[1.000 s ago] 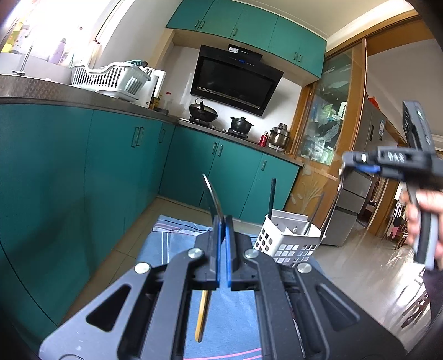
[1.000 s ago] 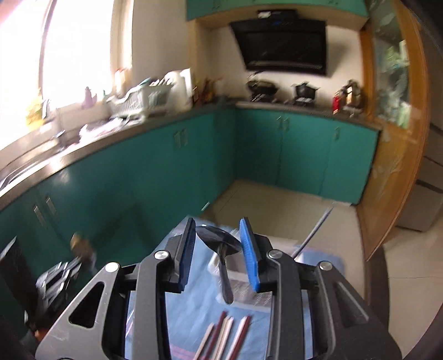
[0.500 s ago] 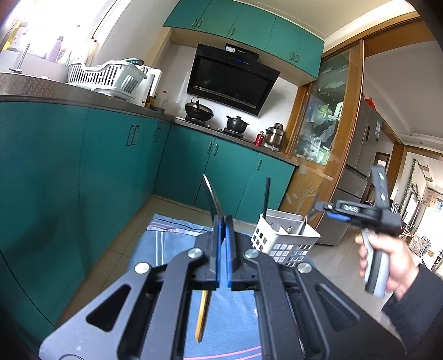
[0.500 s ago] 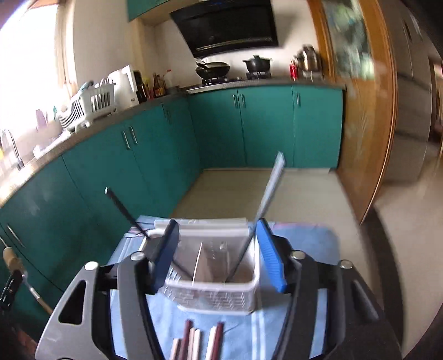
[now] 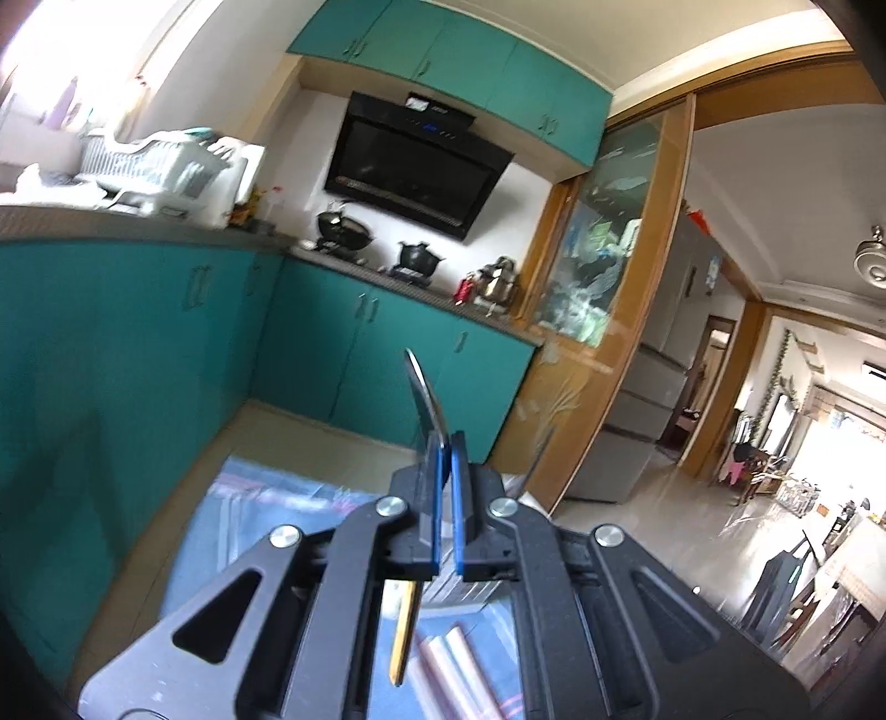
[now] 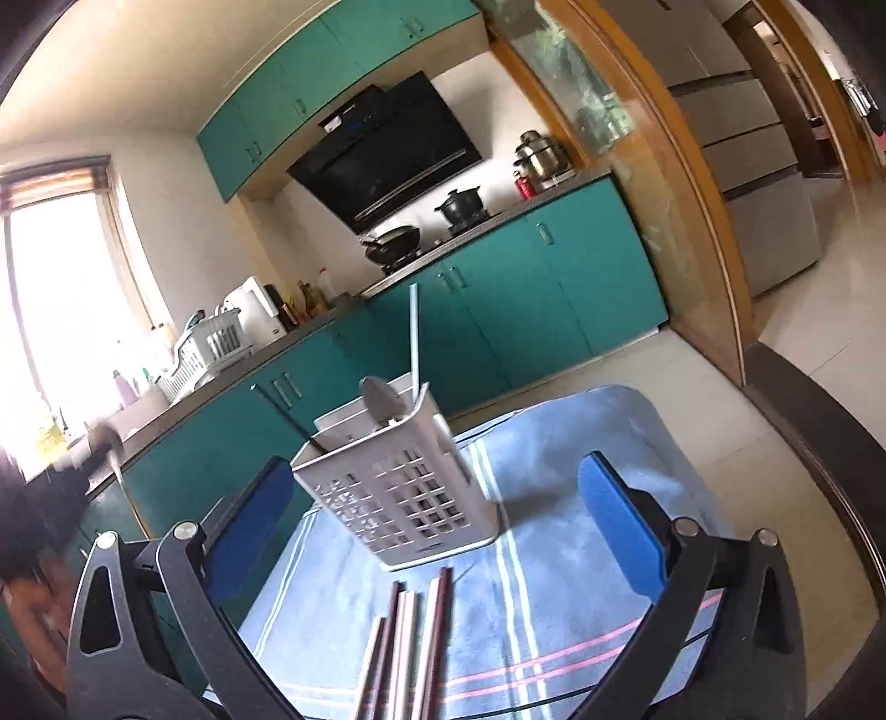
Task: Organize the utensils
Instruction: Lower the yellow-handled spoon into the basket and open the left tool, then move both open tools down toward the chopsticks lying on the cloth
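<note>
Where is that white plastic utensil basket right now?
In the right wrist view, the white basket stands on the blue striped cloth, centre frame, just beyond the loose chopsticks.

A kitchen with teal cabinets [image 6: 559, 288] below a grey counter [image 5: 138, 230] and more teal cupboards [image 5: 443, 50] high on the wall. A black range hood [image 5: 415, 166] hangs above a stove bearing a wok [image 5: 343, 230] and a black pot [image 5: 418, 257]. Beside them stand a red bottle [image 5: 464, 289] and a steel pot [image 5: 501, 285]. A white dish rack [image 5: 149, 166] sits on the counter near a bright window [image 6: 61, 310]. A wood-framed glass door [image 5: 598, 288] stands at right, with a grey fridge [image 6: 758, 183] beyond it. The floor [image 6: 775, 421] is pale tile.
</note>
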Available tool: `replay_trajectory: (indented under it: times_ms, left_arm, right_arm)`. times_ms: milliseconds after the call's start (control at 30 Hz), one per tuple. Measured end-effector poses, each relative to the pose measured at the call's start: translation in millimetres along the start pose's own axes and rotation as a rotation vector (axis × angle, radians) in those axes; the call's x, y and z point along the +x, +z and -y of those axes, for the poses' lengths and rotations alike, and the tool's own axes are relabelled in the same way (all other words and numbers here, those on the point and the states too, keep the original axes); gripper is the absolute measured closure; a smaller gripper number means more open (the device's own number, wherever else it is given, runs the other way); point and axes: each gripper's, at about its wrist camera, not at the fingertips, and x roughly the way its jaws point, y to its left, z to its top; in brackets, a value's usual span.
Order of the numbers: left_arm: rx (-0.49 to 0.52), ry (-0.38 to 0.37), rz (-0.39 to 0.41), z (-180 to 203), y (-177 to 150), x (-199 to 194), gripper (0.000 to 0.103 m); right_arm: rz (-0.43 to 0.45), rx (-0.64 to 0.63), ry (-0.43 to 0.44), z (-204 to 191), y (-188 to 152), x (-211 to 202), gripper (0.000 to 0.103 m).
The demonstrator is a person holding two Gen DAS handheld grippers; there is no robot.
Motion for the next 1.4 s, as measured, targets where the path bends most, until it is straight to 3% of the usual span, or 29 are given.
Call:
replay_trajectory:
  times_ms: [233,367,500,533,600,633,733,833,867,1033,1133,1233,1400]
  left_arm:
    - [0.082,-0.074,0.036,63,48,81,0.100]
    - [0.108,-0.048,0.030,67,36,131,0.100]
    - [0.135,-0.006,-0.036,59,1,170,0.100]
    - [0.147,0.011,-0.050,56,-10,175,0.095]
    - [0.163,0.037,-0.087,49,-31,180,0.060]
    - [0.165,0.045,-0.088,46,-37,177,0.045]
    - [0.172,0.078,-0.092,36,-48,148,0.042]
    - [0.128,0.079,-0.105,27,-60,91,0.021]
    - [0.133,0.085,-0.118,26,-67,76,0.019]
    - [0.180,0.192,-0.253,17,-114,22,0.017]
    - [0.093,0.214,-0.340,-3,-141,14,0.017]
    - [0.104,0.222,-0.439,-10,-159,23,0.018]
    - [0.074,0.209,-0.459,-17,-159,19,0.018]
  right_arm:
    - [-0.029,0.119,0.020,25,6,5,0.003]
    - [-0.041,0.133,0.035,29,7,5,0.003]
    - [-0.062,0.123,0.047,28,7,7,0.003]
    - [-0.067,0.118,0.053,27,7,8,0.003]
    - [-0.075,0.109,0.061,25,7,8,0.003]
    - [-0.081,0.102,0.065,23,7,9,0.003]
    - [-0.088,0.048,0.056,12,7,7,0.003]
    - [-0.116,-0.070,0.017,-8,4,7,0.003]
    - [-0.135,-0.121,-0.011,-16,0,9,0.003]
    - [-0.256,-0.277,-0.133,-45,-24,26,0.003]
    - [-0.294,-0.286,-0.186,-50,-37,31,0.003]
    - [-0.306,-0.300,-0.204,-58,-52,26,0.003]
    - [-0.344,-0.318,-0.210,-63,-77,22,0.003]
